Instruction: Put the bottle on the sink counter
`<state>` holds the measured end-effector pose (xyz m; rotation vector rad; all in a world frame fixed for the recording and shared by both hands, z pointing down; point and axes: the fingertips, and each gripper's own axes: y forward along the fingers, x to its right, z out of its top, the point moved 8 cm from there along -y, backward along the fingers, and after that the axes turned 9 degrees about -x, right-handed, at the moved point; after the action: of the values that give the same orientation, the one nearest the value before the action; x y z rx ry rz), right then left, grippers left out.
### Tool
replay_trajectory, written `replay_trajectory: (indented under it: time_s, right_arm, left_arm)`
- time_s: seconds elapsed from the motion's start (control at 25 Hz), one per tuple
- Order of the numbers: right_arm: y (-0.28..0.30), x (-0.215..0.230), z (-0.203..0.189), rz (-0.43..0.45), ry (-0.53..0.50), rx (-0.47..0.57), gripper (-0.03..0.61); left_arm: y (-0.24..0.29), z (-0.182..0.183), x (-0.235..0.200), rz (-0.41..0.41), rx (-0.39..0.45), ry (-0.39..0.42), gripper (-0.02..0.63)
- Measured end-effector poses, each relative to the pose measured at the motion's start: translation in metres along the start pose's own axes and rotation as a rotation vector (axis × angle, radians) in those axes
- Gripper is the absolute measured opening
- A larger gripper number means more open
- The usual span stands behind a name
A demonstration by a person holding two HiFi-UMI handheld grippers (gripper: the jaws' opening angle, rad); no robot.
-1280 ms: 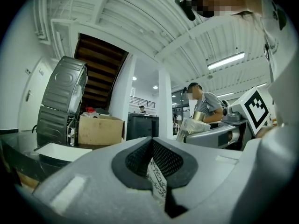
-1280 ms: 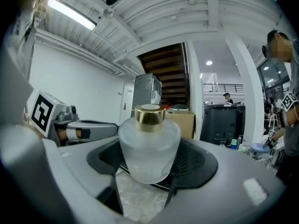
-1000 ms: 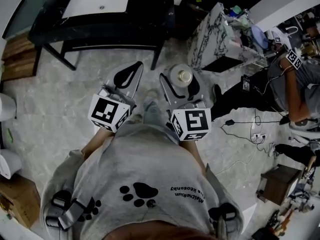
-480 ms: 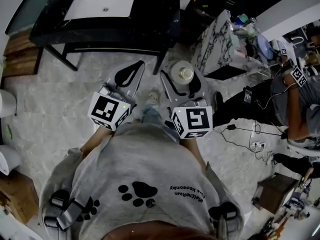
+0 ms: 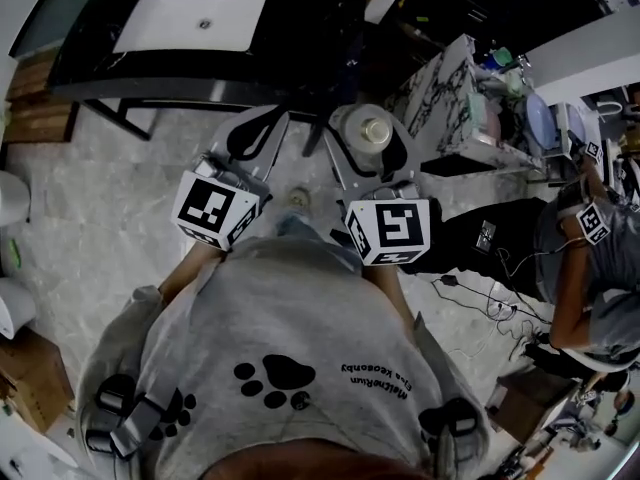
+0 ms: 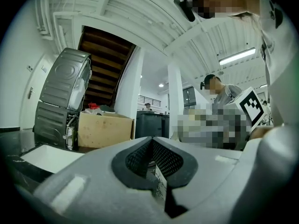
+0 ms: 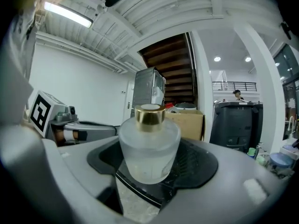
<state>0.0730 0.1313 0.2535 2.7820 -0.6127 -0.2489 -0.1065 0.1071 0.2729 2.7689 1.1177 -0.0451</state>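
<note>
In the head view the right gripper (image 5: 368, 156) carries the frosted bottle (image 5: 364, 131) upright over the floor, near the black sink counter (image 5: 300, 38), whose far side is cut off. The person's shirt hides both arms.

In the left gripper view the left gripper (image 6: 152, 148) is clenched and empty.

In the right gripper view the jaws grasp the bottle by its sides, and the exact contact is hard to see.

A pale marbled floor (image 5: 100, 188) carries loose cables (image 5: 495, 303) near a second person (image 5: 590, 258), possibly seated. Farther off, a cardboard box (image 6: 103, 129) sits beside a dark bin (image 6: 152, 124), below a dark wooden staircase (image 6: 105, 64).
</note>
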Motion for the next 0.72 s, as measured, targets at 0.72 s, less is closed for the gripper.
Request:
replay_trajectory:
  time_s: [0.72]
  right_arm:
    - [0.111,0.122,0.01,0.126,-0.013,0.016,0.331]
  left_arm:
    - [0.126,0.013,-0.043,0.147,-0.015,-0.015,0.002]
